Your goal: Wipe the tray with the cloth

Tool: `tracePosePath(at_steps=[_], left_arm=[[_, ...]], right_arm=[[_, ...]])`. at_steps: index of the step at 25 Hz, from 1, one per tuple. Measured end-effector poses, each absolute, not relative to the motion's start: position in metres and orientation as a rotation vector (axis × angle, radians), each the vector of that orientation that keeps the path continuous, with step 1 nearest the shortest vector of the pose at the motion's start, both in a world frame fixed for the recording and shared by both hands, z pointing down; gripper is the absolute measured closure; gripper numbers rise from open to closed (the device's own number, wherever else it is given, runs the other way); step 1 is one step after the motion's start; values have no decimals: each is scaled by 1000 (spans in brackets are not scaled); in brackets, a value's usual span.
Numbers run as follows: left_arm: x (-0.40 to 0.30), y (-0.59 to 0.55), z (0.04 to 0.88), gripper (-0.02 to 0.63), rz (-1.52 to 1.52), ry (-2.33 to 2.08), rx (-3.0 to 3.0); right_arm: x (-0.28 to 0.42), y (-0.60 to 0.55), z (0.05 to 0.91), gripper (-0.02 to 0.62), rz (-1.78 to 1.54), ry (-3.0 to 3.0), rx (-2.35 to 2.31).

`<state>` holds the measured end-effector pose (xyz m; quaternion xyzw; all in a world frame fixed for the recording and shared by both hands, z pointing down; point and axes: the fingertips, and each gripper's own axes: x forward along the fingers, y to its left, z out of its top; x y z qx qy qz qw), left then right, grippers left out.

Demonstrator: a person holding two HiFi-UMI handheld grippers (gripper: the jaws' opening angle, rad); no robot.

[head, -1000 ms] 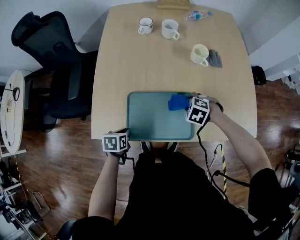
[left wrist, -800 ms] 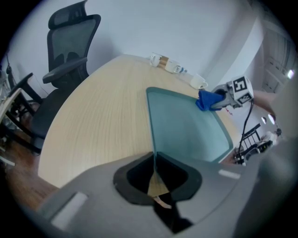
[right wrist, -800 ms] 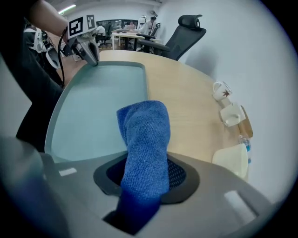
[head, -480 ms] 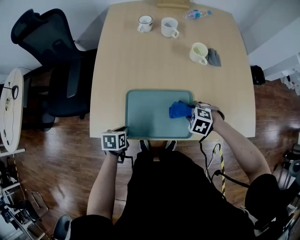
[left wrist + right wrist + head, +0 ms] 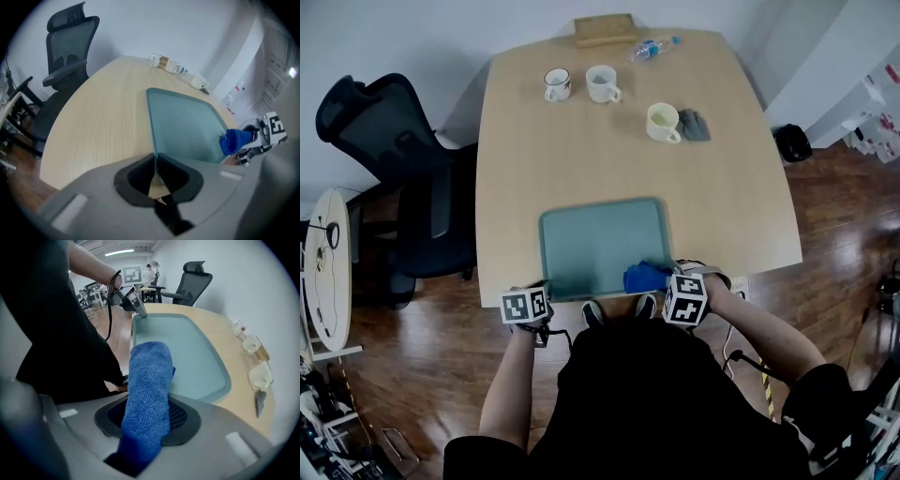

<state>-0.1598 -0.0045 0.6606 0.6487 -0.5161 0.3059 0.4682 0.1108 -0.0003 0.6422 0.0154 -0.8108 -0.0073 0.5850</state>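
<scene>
The tray [image 5: 600, 239] lies flat on the table [image 5: 609, 150], at its near edge, right in front of the person. The left gripper [image 5: 155, 159] sits at the tray's near left corner, tilted steeply down, its jaws pressed almost together and pinching the thin rim there. The right gripper [image 5: 149, 416] is at the near right corner, also pointing steeply down. Its jaws stand partly apart and clamp the cloth [image 5: 149, 376], a blue folded strip that runs out from between the pads. The free end of the cloth rests on the tray floor by the near rim, close to the right corner; in the head view it overlaps that rim slightly. The rest of the tray floor is bare, and the two grippers are well apart, one at each near corner.

Far across the table stand a mug [image 5: 557, 83] and a second mug [image 5: 602, 82] side by side, with a third mug [image 5: 662, 122] nearer and to the right. A grey thing [image 5: 695, 125] lies just beside the third mug; what it is I cannot tell. At the far edge lie a bottle [image 5: 652, 45] on its side and a wood block [image 5: 604, 29]. A chair [image 5: 403, 178] stands left of the table
</scene>
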Motion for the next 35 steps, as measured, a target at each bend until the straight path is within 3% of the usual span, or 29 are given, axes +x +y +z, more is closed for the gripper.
tracePosePath(at_steps=[5,10,16,20,24,28,31,35], left_arm=[[-160,-5,660,580,762,-1287,1595],[-161,-5,660,580,759,-1307,1587],[-162,-4,658,580,688,-1345,1510],[-162,4,642,580,631,-1401,1462],[-154,23,623,581,653,-1431,1473],[-134,47,609,592,623,-1428,1476],[-130,58,591,597,611,-1444,1502],[-130,63,571,601,583,-1466,1550]], right_arm=[[116,-19,627,443,140,-1985,227],[141,-61,610,443,534,-2120,616],[233,-118,596,442,1012,-2034,1294],[302,-135,586,442,953,-1852,1592],[314,-137,606,434,712,-1677,1397],[265,-122,656,431,968,-1746,1134],[255,-123,665,407,1170,-1802,1128],[257,-128,651,258,1243,-1906,1166]])
